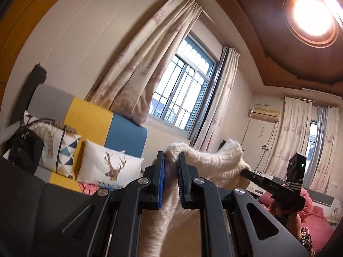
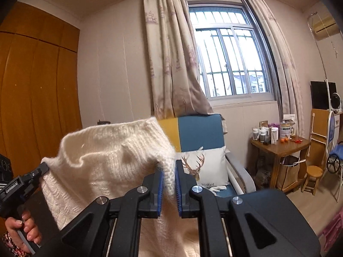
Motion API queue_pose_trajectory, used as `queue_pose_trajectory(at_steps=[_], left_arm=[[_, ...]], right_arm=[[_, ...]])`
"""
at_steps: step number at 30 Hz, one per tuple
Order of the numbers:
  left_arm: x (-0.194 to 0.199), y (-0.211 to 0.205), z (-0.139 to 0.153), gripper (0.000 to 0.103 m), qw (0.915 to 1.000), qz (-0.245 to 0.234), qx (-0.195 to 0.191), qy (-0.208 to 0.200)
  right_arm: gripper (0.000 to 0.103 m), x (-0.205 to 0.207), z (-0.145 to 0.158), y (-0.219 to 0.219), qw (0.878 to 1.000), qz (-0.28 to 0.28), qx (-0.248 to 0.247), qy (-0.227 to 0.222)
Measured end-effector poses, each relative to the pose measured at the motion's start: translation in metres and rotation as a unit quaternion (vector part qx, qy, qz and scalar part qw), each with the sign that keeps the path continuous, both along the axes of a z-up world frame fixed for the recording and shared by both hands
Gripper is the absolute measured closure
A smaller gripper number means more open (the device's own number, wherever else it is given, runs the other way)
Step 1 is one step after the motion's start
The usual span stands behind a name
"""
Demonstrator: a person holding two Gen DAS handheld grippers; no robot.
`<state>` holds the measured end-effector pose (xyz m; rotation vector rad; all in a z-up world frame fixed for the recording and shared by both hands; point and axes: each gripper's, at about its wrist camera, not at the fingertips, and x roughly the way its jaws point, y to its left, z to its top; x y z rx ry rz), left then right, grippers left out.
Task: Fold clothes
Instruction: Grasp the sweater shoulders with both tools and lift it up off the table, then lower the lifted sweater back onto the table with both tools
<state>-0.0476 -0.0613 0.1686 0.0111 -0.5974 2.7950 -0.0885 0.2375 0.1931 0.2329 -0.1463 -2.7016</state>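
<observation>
Held aloft in front of the window, the fluffy white knit sweater [image 2: 103, 160], soft, light and stretchy, hangs pinched along its ribbed edge by the left claw [image 1: 171, 167] and right claw [image 2: 169, 177].

Home bedroom/living room: curtained barred window [image 2: 231, 60], cushioned sofa [image 1: 126, 128], wooden wardrobe [image 2: 36, 90], pink bed [image 1: 317, 218], cluttered side table [image 2: 280, 147].

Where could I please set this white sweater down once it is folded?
The dark grey surface in front of the deer cushion looks bare, as does the floor beside the wooden side table. That table's top is crowded with bottles and jars; the sofa's left end holds a black bag.
</observation>
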Motion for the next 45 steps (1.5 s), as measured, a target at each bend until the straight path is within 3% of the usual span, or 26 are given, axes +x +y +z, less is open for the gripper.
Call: queue_pose_trajectory(at_steps=[9,20,21,22,24,26,29,31,34,36,38,40,43,45], left_arm=[[0.019,-0.017,0.033,0.092,0.9996,0.011,0.014,0.02],[0.07,-0.03,0.106,0.095,0.9932,0.037,-0.008,0.11],[0.076,-0.03,0.112,0.095,0.9921,0.043,-0.016,0.117],[0.084,-0.028,0.121,0.095,0.9897,0.052,-0.03,0.13],[0.093,-0.021,0.128,0.095,0.9858,0.058,-0.058,0.146],[0.095,-0.013,0.126,0.095,0.9844,0.074,-0.091,0.131],[0.073,-0.013,0.089,0.093,0.9902,0.077,-0.1,0.059],[0.05,-0.019,0.047,0.087,0.9921,0.086,-0.091,-0.006],[0.015,-0.043,-0.051,0.086,0.9871,0.078,-0.014,-0.139],[0.006,-0.058,-0.108,0.086,0.9755,0.065,0.048,-0.204],[0.004,-0.068,-0.156,0.086,0.9625,0.066,0.082,-0.25],[0.002,-0.067,-0.189,0.086,0.954,0.068,0.071,-0.283],[-0.009,-0.052,-0.235,0.086,0.9388,0.073,0.007,-0.337],[-0.018,-0.04,-0.261,0.086,0.9276,0.069,-0.018,-0.367]], right_arm=[[0.094,0.014,0.014,-0.022,1.0,0.012,-0.002,0.026],[0.094,0.051,0.063,-0.043,0.994,0.029,0.004,0.11],[0.095,0.053,0.066,-0.046,0.993,0.034,0.004,0.113],[0.103,0.056,0.068,-0.048,0.992,0.038,0.004,0.118],[0.103,0.066,0.076,-0.052,0.99,0.03,0.007,0.14],[0.103,0.069,0.084,-0.054,0.989,0.024,0.011,0.147],[0.103,0.056,0.075,-0.063,0.991,0.043,0.032,0.121],[0.103,0.035,0.049,-0.077,0.992,0.086,0.066,0.058],[0.094,0.007,-0.017,-0.096,0.98,0.158,0.106,-0.06],[0.085,0.001,-0.059,-0.102,0.968,0.19,0.118,-0.11],[0.082,-0.002,-0.102,-0.108,0.949,0.232,0.131,-0.167],[0.078,-0.007,-0.148,-0.119,0.915,0.281,0.16,-0.243],[0.075,-0.01,-0.227,-0.136,0.868,0.284,0.25,-0.322],[0.076,-0.018,-0.293,-0.144,0.838,0.239,0.34,-0.354]])
